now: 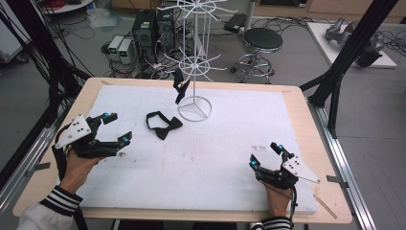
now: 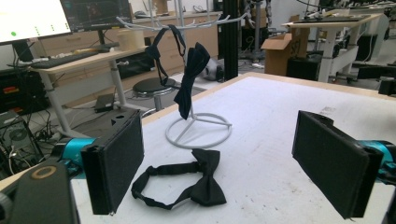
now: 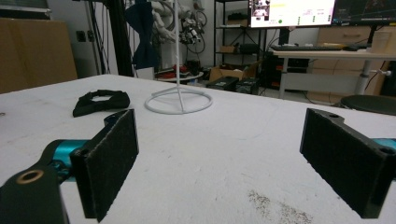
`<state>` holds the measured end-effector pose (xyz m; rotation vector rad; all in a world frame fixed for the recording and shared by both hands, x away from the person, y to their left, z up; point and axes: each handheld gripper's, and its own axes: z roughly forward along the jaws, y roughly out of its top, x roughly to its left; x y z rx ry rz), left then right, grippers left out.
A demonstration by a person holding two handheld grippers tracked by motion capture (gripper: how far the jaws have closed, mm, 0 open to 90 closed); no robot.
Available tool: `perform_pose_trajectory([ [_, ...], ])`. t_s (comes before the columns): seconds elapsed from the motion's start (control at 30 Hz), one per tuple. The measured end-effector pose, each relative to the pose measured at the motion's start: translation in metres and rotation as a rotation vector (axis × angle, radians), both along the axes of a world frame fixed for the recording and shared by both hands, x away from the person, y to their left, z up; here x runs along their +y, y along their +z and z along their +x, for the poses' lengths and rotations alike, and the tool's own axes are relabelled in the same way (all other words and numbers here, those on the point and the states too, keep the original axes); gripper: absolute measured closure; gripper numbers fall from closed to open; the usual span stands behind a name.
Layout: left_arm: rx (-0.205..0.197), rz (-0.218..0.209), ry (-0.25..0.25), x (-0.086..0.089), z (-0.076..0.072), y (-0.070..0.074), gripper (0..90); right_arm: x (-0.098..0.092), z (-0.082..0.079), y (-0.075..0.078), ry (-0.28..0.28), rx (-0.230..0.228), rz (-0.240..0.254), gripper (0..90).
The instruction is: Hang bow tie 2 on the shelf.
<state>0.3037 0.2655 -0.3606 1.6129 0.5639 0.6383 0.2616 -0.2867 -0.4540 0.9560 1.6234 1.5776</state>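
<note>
While left tool (image 1: 117,128) gapes, bow tie (image 1: 163,125) lies ahead (untouched)

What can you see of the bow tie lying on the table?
The bow tie is black, of soft matte fabric, with a knotted bow and a thin neck strap closed in a loop. It lies flat on the white table cover, just left of the white wire stand's ring base, apart from it. Nothing grips it; both grippers are clear.

matt black cloth bow tie (image 2: 189,179); white metal wire stand (image 1: 195,62); rough white mat (image 1: 230,143)
</note>
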Motion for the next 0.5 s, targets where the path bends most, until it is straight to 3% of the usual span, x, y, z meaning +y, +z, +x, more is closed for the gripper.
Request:
perform_pose_trajectory([
  [0.23,0.059,0.036,-0.034,-0.006,0.010,-0.002,16.8,0.000,0.000,0.000,-0.002,0.000,0.001,11.0],
  [0.5,0.085,0.095,-0.037,-0.017,0.026,0.002,16.7,0.000,-0.001,0.000,-0.005,-0.001,0.002,11.0],
])
